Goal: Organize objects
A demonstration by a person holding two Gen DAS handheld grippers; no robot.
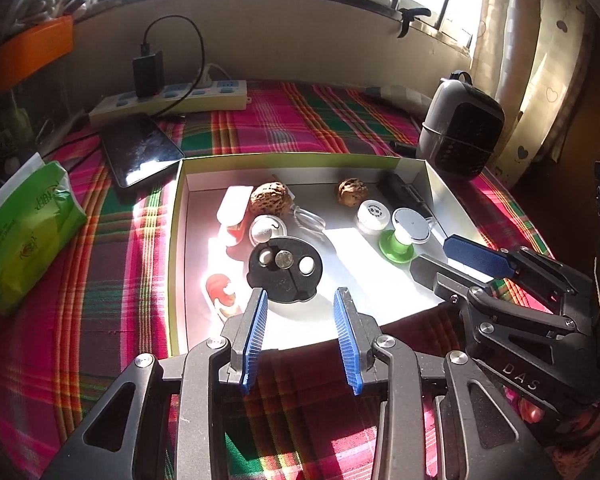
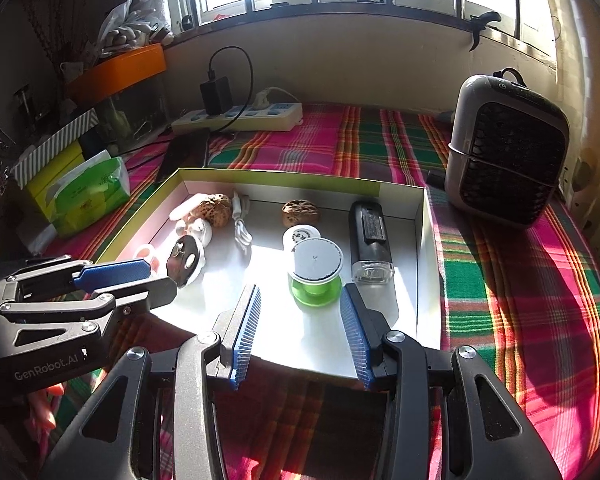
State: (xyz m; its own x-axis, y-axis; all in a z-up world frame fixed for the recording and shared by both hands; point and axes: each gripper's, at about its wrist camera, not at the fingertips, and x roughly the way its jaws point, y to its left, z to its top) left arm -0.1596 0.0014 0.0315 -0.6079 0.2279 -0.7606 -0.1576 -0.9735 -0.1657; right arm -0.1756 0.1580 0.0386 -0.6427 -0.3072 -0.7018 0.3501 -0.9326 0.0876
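A shallow white box (image 1: 180,200) (image 2: 426,240) lies on the plaid cloth and holds small items. My left gripper (image 1: 300,300) is open and empty at the box's near edge, just short of a black round disc (image 1: 284,276) with coins on it. My right gripper (image 2: 300,304) is open and empty, right in front of a green spool with a white top (image 2: 316,276) (image 1: 398,240). Two walnuts (image 1: 270,199) (image 1: 352,191), a white round tin (image 1: 372,214), a black device (image 2: 370,236), a white cable (image 2: 242,228) and red-white pieces (image 1: 220,288) also lie in the box.
A small grey heater (image 2: 504,148) stands at the right. A power strip (image 1: 168,100) with a black charger, a dark tablet (image 1: 140,148) and a green tissue pack (image 1: 24,236) lie left of the box. An orange tray (image 2: 120,68) sits at the back left.
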